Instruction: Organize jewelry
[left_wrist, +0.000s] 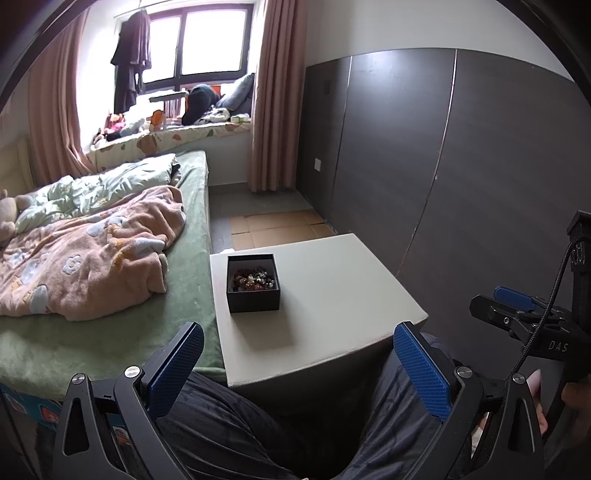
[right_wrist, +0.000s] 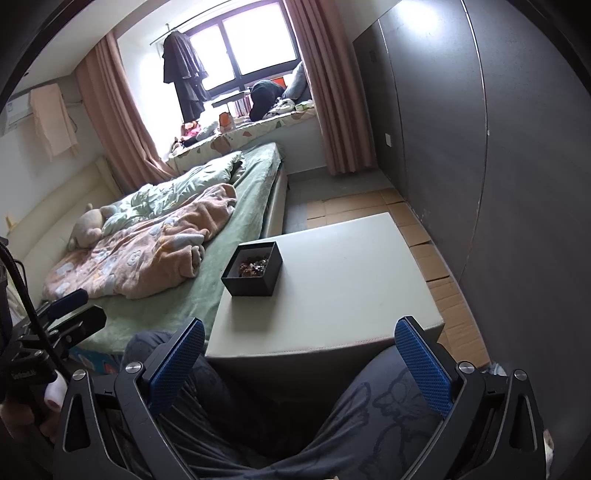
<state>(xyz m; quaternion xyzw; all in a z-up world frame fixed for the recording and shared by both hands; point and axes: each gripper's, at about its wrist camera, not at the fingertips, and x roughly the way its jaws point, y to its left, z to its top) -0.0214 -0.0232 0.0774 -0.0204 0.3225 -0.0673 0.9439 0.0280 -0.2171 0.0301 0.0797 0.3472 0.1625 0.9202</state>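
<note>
**A:** What's in front of you?

**B:** Biggest thing first: the bed (left_wrist: 110, 258) runs along the left, rumpled blankets on it. Right beside it stands a pale square table (left_wrist: 332, 295), my knees tucked up against its near edge. On the table's far-left part sits a small black box (left_wrist: 253, 282), lid off, with a heap of beaded jewelry (left_wrist: 254, 280) lying inside it.

**A:** And your tools?

**B:** My left gripper (left_wrist: 299, 365) is spread wide, nothing between the blue pads, hanging low over my lap. My right gripper (right_wrist: 300, 365) is the same: spread, empty, near edge of the table, well short of the box.

**A:** So what step is this?

**B:** Either the very start or the finish, I can't tell which. If it's the start, the next move calls for reaching forward and left, tipping one gripper into the box, and pinching a single strand without dragging the tangle or sliding the box.
</note>
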